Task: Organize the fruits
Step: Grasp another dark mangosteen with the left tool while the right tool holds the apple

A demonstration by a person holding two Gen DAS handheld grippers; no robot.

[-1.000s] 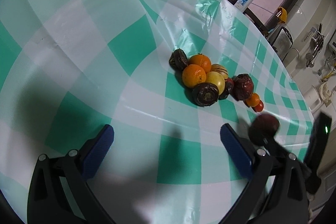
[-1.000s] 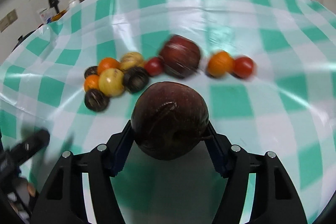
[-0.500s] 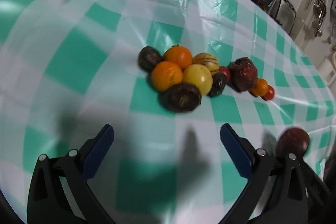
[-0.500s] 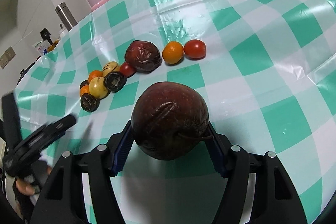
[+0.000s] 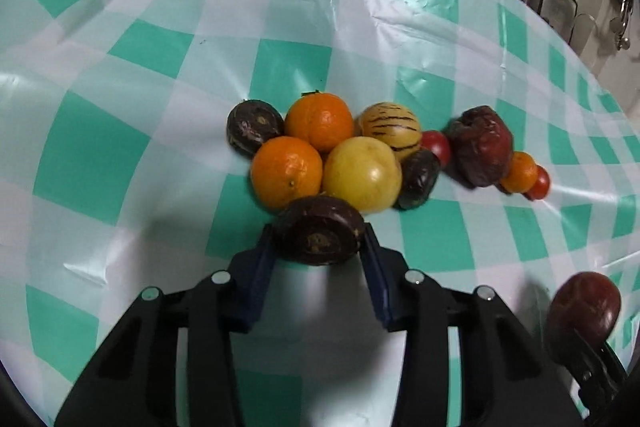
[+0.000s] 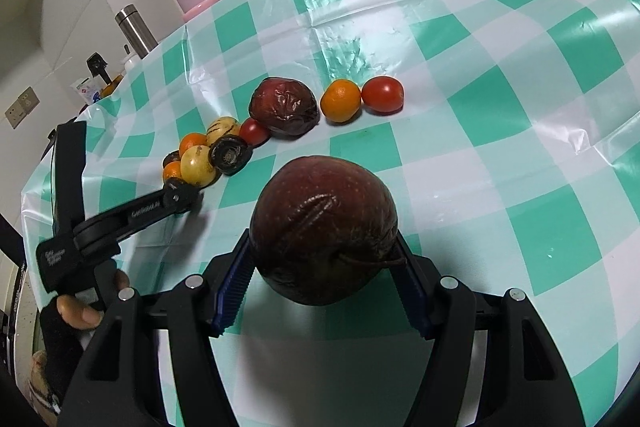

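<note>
1. While the left gripper point(image 5: 319, 241) jaws are closing on the dark round fruit point(image 5: 319, 235) at the pile's near edge, keep them centred.
2. Right gripper point(image 6: 323, 281) grips the dark red apple point(image 6: 323, 233); hold it level above the checked tablecloth point(image 6: 500, 115).

Green-and-white checked tablecloth point(image 5: 132, 155), orange mandarin point(image 5: 286, 171), yellow dark-striped melon point(image 5: 390, 125).

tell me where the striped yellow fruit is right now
In the left wrist view the striped yellow fruit sits at the pile's far side, between an orange and a small tomato.
</note>
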